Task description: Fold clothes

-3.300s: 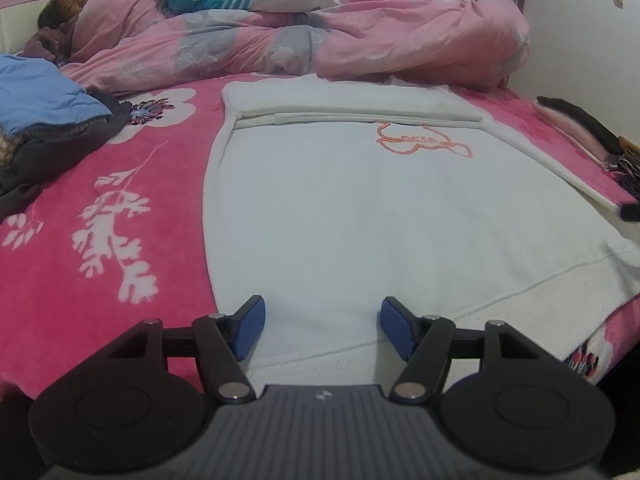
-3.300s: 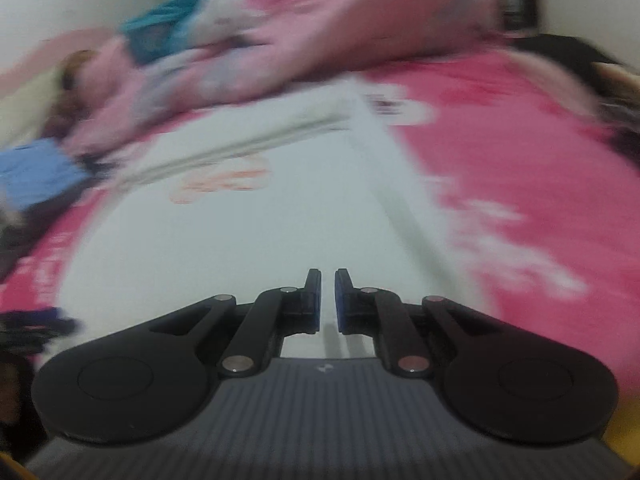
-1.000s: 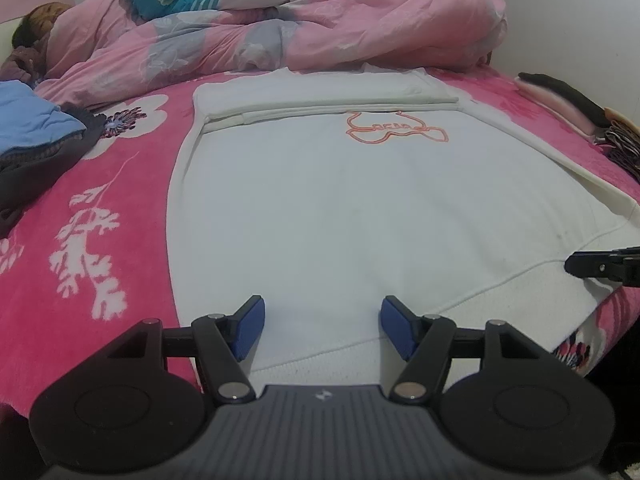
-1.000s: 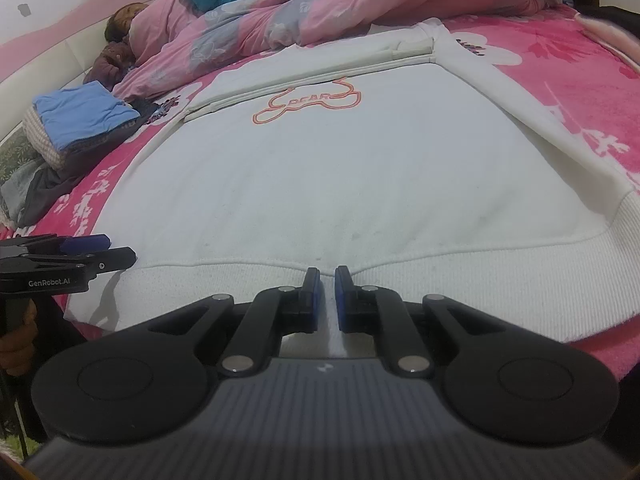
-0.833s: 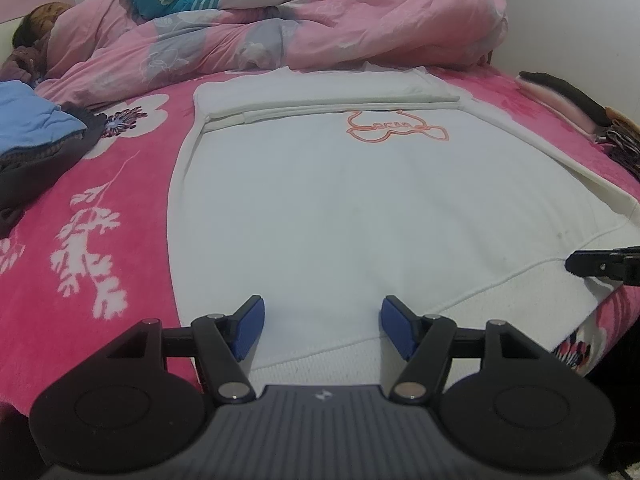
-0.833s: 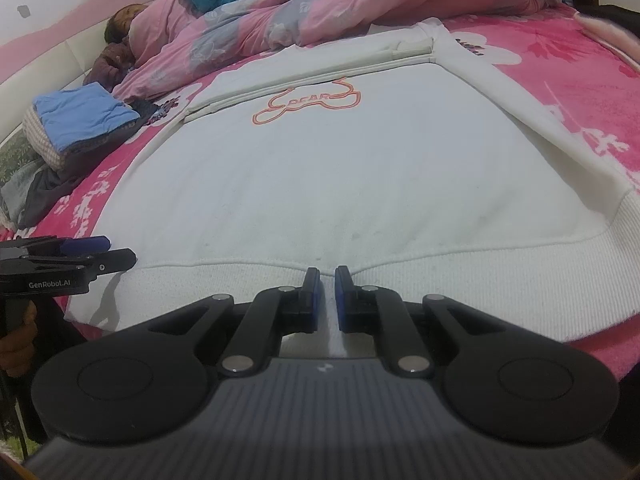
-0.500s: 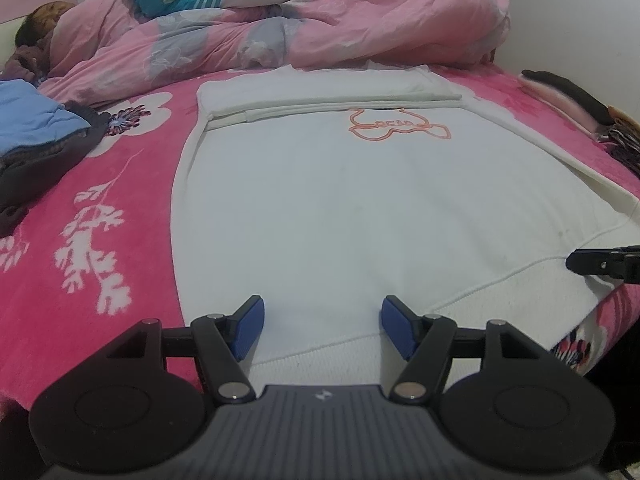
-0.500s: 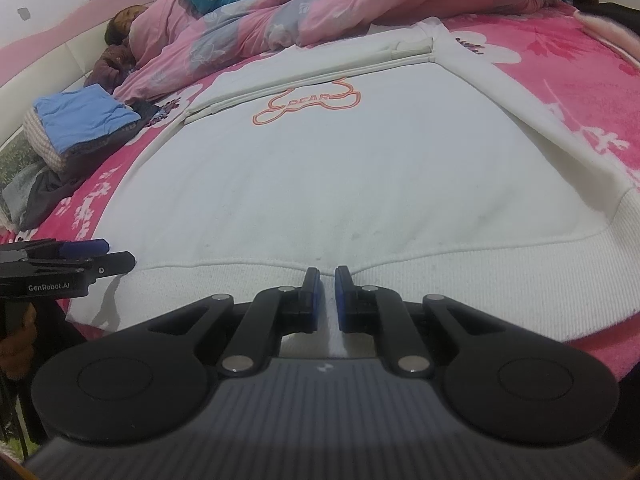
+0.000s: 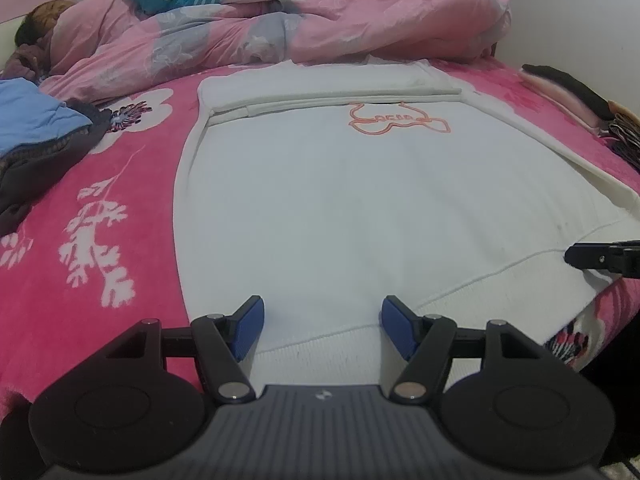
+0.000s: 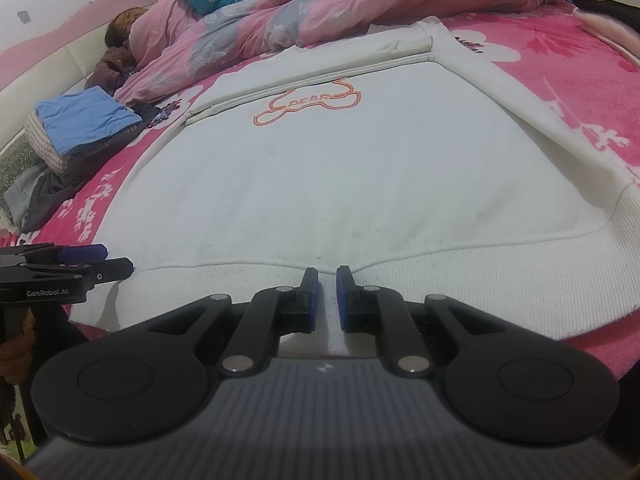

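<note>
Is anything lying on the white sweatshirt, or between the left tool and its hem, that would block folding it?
Nothing visible does. The left tool sits open right over the ribbed hem of the white sweatshirt, whose front lies bare. The pink quilt is heaped just beyond its far end.

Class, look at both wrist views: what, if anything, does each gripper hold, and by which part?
The right gripper pinches the white sweatshirt by its ribbed bottom hem. The left gripper is open above the hem and holds nothing.
</note>
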`<state>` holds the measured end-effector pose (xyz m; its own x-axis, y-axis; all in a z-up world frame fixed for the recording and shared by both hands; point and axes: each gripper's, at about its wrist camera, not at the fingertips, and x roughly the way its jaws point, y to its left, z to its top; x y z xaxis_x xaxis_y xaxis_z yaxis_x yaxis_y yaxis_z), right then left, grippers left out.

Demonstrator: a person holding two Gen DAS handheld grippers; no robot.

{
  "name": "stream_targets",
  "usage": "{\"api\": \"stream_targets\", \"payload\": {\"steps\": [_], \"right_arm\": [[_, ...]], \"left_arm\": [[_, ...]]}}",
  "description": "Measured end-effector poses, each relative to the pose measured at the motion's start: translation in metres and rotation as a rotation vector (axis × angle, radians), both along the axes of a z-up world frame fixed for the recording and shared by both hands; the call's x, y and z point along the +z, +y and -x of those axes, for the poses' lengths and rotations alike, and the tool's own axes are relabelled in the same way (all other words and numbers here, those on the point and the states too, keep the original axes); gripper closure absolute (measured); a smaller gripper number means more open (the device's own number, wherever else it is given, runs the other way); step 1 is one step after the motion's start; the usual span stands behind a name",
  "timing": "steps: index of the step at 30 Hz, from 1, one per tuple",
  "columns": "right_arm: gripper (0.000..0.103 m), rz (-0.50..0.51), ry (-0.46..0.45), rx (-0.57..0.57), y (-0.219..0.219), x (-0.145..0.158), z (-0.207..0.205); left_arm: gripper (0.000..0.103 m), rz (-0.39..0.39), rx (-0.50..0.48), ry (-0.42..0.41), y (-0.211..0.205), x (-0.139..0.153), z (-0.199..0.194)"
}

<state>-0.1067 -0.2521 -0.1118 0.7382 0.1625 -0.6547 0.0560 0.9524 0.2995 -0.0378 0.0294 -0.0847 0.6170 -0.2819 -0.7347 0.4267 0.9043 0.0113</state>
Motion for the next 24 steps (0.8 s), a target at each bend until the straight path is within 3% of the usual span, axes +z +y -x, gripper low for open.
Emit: {"api": "stream_targets", "payload": {"steps": [14, 17, 21, 24], "right_arm": [[0.083, 0.003, -0.003, 0.017, 0.003, 0.001, 0.0], [0.075, 0.002, -0.005, 0.031, 0.006, 0.002, 0.0], [0.053, -0.014, -0.008, 0.058, 0.012, 0.008, 0.0], [0.053, 0.029, -0.022, 0.072, 0.015, 0.022, -0.006]], "left_arm": [[0.035, -0.001, 0.003, 0.003, 0.0, 0.0, 0.002], [0.035, -0.002, 0.003, 0.004, 0.0, 0.0, 0.001], [0.035, -0.004, 0.001, 0.005, 0.001, 0.0, 0.001], [0.035, -0.009, -0.001, 0.006, 0.001, 0.001, 0.003]]}}
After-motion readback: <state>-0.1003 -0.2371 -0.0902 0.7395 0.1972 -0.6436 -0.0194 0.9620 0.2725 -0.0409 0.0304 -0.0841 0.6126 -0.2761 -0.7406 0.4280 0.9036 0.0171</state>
